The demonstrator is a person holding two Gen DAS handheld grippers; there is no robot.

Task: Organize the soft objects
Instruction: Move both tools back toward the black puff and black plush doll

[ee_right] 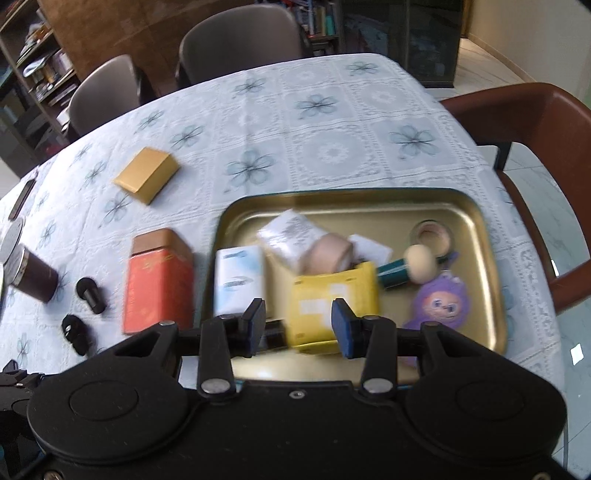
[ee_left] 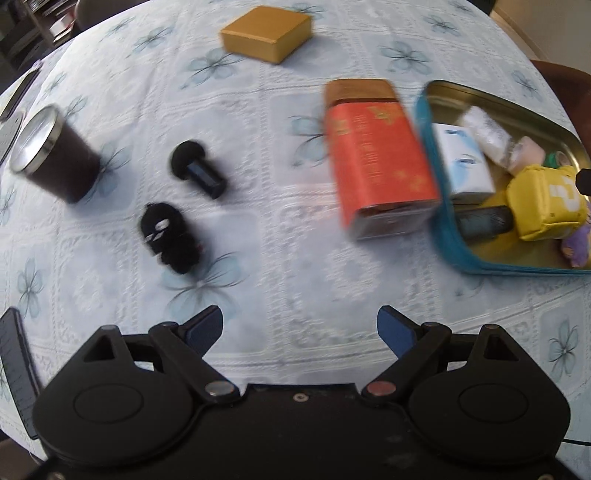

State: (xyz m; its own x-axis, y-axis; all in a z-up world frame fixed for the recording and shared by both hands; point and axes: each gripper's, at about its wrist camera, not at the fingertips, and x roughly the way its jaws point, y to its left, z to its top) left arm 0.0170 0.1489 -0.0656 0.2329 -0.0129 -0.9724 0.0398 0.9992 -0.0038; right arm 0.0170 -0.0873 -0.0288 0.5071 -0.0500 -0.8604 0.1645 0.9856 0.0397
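Observation:
A gold tray with a teal rim (ee_right: 476, 221) (ee_left: 448, 236) holds a yellow plush cube (ee_right: 332, 306) (ee_left: 546, 201), a purple plush doll (ee_right: 443, 304), a white-blue tissue pack (ee_right: 240, 277) (ee_left: 463, 162), a beige roll (ee_right: 327, 256) and a brush (ee_right: 410, 267). A black fuzzy toy (ee_left: 168, 238) (ee_right: 75, 334) and a black puff-topped cylinder (ee_left: 197, 168) (ee_right: 90, 293) lie on the tablecloth. My left gripper (ee_left: 301, 328) is open and empty above the cloth. My right gripper (ee_right: 299, 325) is open over the tray's near edge, just in front of the yellow cube.
A red-orange tin (ee_left: 376, 162) (ee_right: 159, 284) stands left of the tray. A dark jar with a clear lid (ee_left: 51, 155) (ee_right: 31, 273) is at the left. A gold box (ee_left: 266, 33) (ee_right: 147, 179) lies farther back. Chairs (ee_right: 236, 44) ring the table; a phone (ee_left: 16, 369) lies at its near-left edge.

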